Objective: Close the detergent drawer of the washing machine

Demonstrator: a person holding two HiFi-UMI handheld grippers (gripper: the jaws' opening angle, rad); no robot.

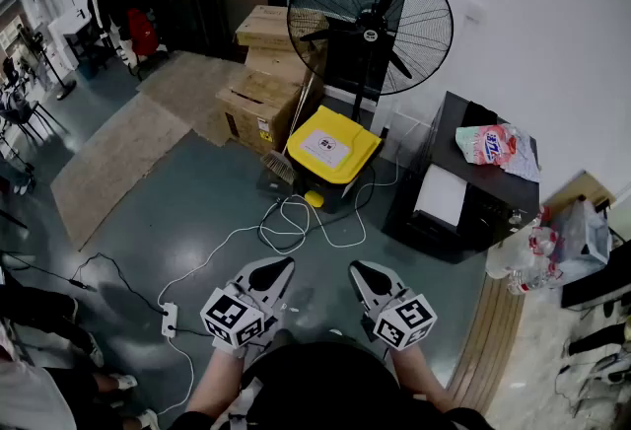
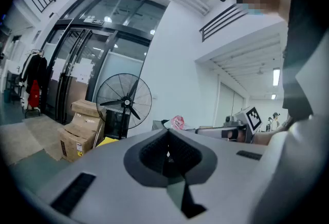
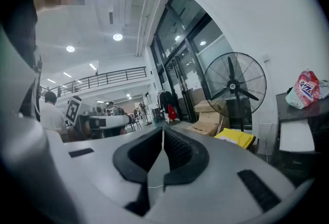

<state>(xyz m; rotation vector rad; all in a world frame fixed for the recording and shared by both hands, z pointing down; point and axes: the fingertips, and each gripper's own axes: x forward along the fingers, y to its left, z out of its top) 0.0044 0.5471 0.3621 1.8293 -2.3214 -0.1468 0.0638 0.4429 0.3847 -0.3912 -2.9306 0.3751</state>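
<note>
Ahead, low black cabinet (image 1: pixel 490 199); left hand-held gripper (image 1: pixel 278 266) closed.

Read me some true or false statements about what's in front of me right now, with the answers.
1. The left gripper and the right gripper are both shut and empty. True.
2. The black fan has tipped over. False: it stands upright.
3. A yellow-lidded bin stands near the fan's base. True.
4. The pink-and-white bag lies on the bin's lid. False: it lies on the black cabinet.
</note>
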